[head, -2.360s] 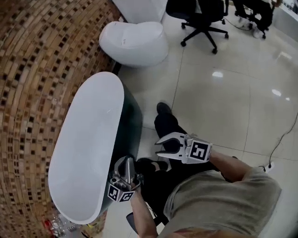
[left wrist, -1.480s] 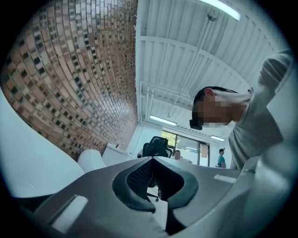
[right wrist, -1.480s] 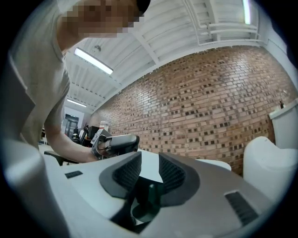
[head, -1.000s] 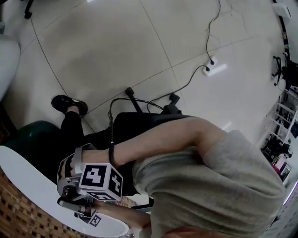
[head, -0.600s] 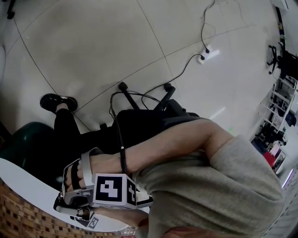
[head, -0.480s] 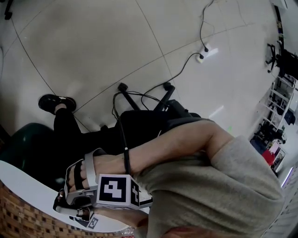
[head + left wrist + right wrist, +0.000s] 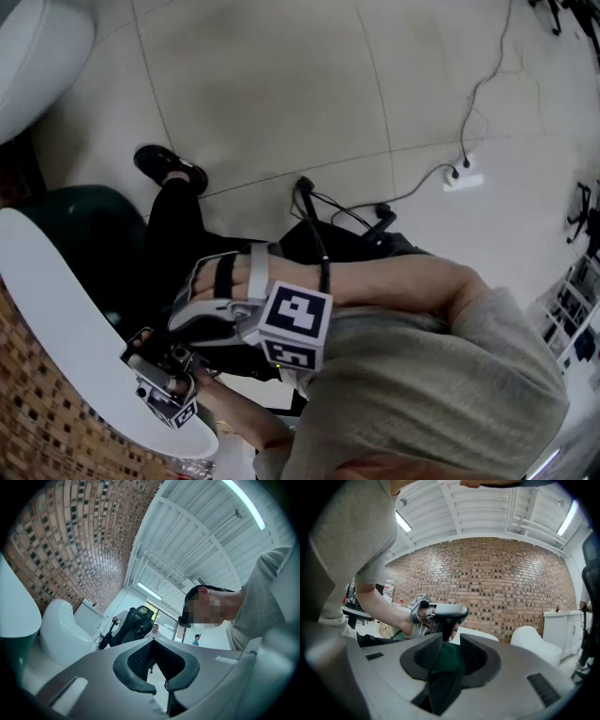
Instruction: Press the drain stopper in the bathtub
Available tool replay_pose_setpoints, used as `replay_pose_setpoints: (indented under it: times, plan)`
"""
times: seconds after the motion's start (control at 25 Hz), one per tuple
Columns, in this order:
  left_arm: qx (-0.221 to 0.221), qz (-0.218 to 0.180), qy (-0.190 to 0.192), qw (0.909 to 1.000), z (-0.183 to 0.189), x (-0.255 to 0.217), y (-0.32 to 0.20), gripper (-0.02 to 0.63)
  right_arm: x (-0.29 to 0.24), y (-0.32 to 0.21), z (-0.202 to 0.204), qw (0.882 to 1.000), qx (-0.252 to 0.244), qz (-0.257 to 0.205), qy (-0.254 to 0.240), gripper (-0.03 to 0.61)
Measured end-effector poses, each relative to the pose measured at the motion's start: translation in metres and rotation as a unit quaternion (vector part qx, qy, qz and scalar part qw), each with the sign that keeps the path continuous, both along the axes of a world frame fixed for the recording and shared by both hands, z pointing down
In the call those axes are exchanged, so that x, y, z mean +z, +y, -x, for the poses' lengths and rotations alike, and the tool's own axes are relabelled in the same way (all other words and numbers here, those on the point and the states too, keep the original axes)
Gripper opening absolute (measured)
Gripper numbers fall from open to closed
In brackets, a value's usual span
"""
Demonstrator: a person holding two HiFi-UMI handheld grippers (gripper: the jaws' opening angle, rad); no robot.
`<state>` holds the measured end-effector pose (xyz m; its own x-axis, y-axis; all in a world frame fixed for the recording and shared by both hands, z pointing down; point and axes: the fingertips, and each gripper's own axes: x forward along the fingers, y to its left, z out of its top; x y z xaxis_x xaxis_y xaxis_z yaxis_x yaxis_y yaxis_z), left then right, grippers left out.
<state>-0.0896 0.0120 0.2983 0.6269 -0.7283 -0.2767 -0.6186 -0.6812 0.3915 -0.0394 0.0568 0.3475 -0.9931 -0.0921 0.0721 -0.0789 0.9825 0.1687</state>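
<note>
The person wears a loose grey short-sleeved T-shirt, black trousers and a black shoe, which sits up at ten o'clock in the head view. The pale grey, round-shelled right gripper has dark ribbed pads and white and black straps across the hand. A cube of black-and-white square markers sits at five o'clock of the straps, and a thin black cable leads off the wrist. The grey left gripper carries the same dark pads and its own marker cube.
</note>
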Motion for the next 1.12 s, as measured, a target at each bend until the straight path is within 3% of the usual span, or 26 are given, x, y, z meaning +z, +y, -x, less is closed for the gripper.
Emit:
replay_pose_setpoints:
  times: [0.2,0.36,0.52,0.64,0.76,0.92,1.12]
  plan:
    - [-0.038,-0.049,0.005,0.9981,0.014,-0.008,0.027,-0.009,0.024,-0.033,-0.030,0.999,0.033,0.029,0.014,0.129]
    - [-0.069,-0.071,0.001,0.9951,0.059,-0.016,0.057,-0.009,0.021,-0.048,-0.014,0.998,0.032,-0.009,0.044,0.129]
    - [-0.131,-0.078,-0.021,0.9880,0.120,-0.027,0.088,-0.009,0.006,-0.048,0.021,0.996,0.028,0.082,0.000,0.129]
    - [-0.176,-0.073,-0.031,0.9812,0.159,-0.026,0.091,-0.009,0.004,-0.058,0.051,0.996,-0.010,0.089,0.016,0.129]
    - [-0.235,-0.057,-0.047,0.9692,0.197,-0.022,0.091,-0.009,-0.002,-0.081,0.096,0.994,-0.059,0.083,0.030,0.129]
    - [-0.309,-0.061,-0.085,0.9454,0.244,-0.034,0.090,-0.009,-0.029,-0.106,0.162,0.991,-0.121,0.050,0.015,0.129]
    - [-0.370,-0.067,-0.122,0.9185,0.305,-0.047,0.092,-0.009,-0.040,-0.111,0.225,0.987,-0.158,0.011,0.017,0.129]
